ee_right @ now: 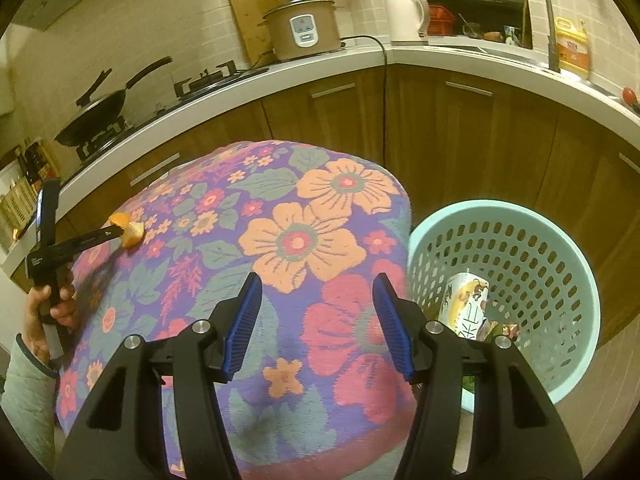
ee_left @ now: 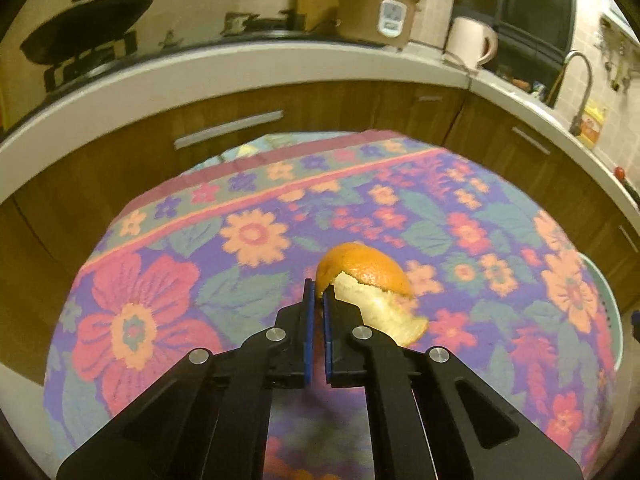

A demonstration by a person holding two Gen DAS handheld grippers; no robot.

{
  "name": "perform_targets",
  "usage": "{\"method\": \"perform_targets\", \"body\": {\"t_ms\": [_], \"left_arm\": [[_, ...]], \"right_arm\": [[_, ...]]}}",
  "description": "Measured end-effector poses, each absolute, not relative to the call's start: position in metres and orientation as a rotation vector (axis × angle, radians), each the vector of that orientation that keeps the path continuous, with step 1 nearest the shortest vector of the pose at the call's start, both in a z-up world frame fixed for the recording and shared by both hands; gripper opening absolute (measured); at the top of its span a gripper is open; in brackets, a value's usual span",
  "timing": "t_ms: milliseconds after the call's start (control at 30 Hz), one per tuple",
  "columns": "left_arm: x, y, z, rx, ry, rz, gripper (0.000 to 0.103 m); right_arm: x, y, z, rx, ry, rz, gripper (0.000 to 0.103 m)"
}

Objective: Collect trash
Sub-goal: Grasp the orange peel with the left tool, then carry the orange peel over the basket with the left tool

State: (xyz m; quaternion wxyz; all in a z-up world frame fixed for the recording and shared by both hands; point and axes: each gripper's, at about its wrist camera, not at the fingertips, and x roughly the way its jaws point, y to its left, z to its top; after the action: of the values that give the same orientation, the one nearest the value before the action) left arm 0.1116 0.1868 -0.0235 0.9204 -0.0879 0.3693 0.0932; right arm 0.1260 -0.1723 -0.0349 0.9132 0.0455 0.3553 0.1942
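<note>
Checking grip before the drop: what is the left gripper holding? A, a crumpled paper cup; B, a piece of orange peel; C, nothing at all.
B: the left gripper has its blue pads pinched shut on a curved piece of orange peel, held above the flowered tablecloth.

Tiled wall point(ee_right: 180, 8) — white counter point(ee_right: 360, 54), wooden cabinets point(ee_right: 460, 128).

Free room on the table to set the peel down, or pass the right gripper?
Floral cloth lies bare between the orange peel in the left gripper and the open right gripper. Crowded only in the basket off the table's right edge.
</note>
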Motion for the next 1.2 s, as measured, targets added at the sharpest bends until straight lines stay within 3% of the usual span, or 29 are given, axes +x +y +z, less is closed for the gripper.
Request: {"method": "perform_targets", "body": {"t_ms": [567, 900, 1200], "left_arm": [[0.123, 0.015, 0.041, -0.124, 0.614, -0.168, 0.001], [0.153, -0.107, 0.021, -0.068, 0.672, -0.349, 0.001], [0.176, -0.168, -0.007, -0.026, 0.728, -0.426, 0.003]], "right_arm": [[0.118, -0.252, -0.032, 0.205, 0.685, 0.298, 0.054], [0.118, -0.296, -0.033, 0.229, 0.664, 0.185, 0.054], [0.119, -0.316, -0.036, 0.179, 0.651, 0.087, 0.054]]}}
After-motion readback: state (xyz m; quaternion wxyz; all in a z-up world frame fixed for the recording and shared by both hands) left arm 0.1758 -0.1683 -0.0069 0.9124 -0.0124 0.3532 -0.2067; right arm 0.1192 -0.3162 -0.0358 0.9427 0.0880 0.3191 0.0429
